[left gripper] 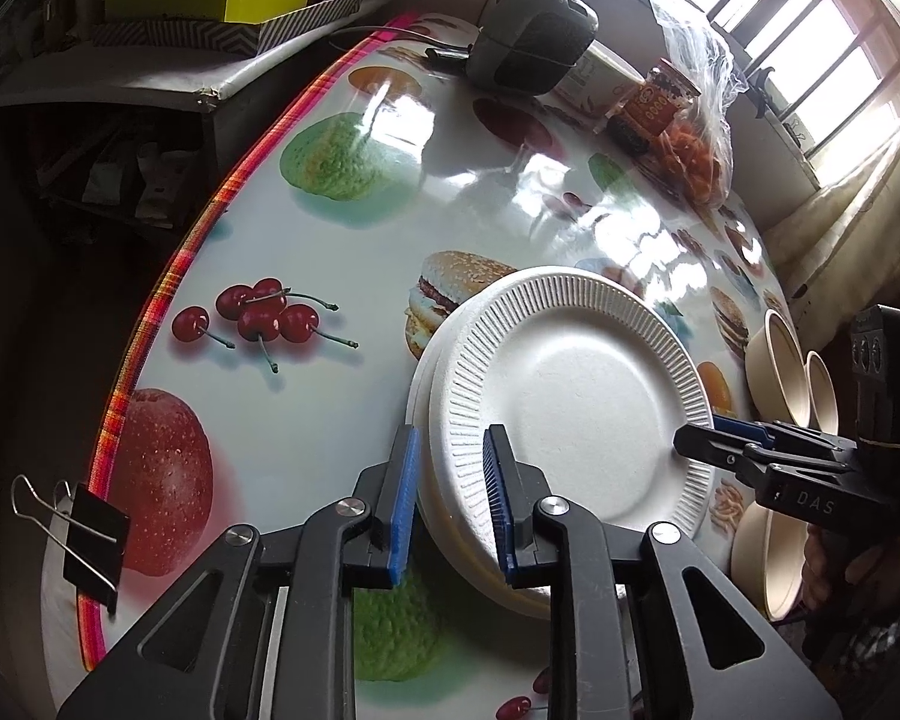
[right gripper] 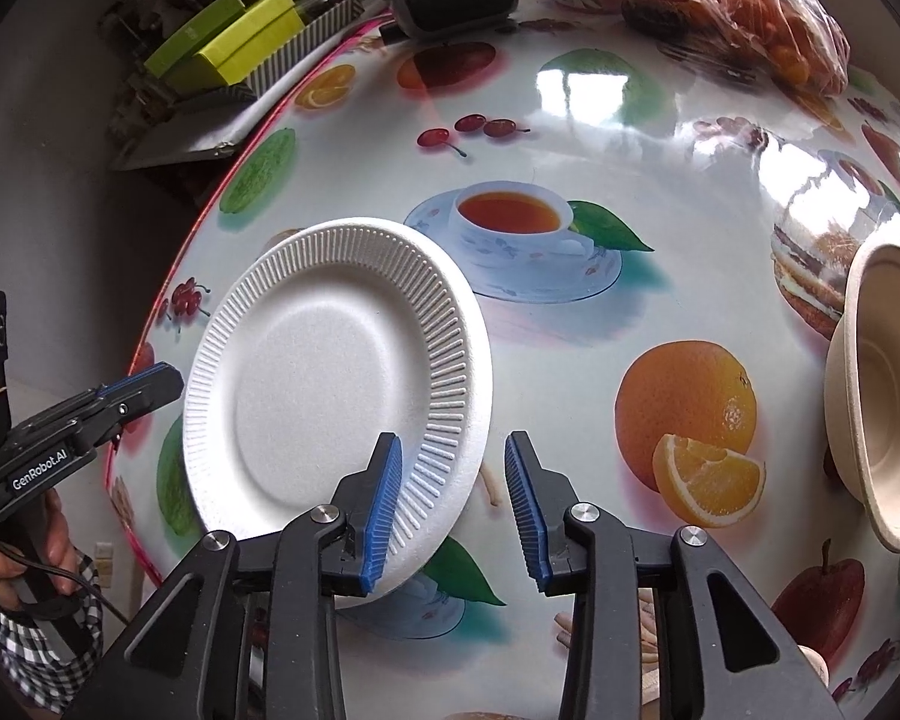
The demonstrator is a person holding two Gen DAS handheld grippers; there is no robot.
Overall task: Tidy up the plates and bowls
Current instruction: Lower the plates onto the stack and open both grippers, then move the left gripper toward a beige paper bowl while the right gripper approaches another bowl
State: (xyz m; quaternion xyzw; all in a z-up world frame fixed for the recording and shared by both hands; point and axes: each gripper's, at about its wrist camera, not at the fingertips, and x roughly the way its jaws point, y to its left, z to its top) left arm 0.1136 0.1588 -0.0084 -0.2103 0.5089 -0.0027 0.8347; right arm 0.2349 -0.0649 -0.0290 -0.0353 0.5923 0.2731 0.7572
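plate stack [left gripper: 576,384] rim between left gripper [left gripper: 450,498] pads

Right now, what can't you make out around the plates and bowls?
- Plate stack count: left wrist view, top plate covers the rest.
- Near bowl: left wrist view, right gripper overlaps it.
- Bowl: right wrist view, cut by the edge.
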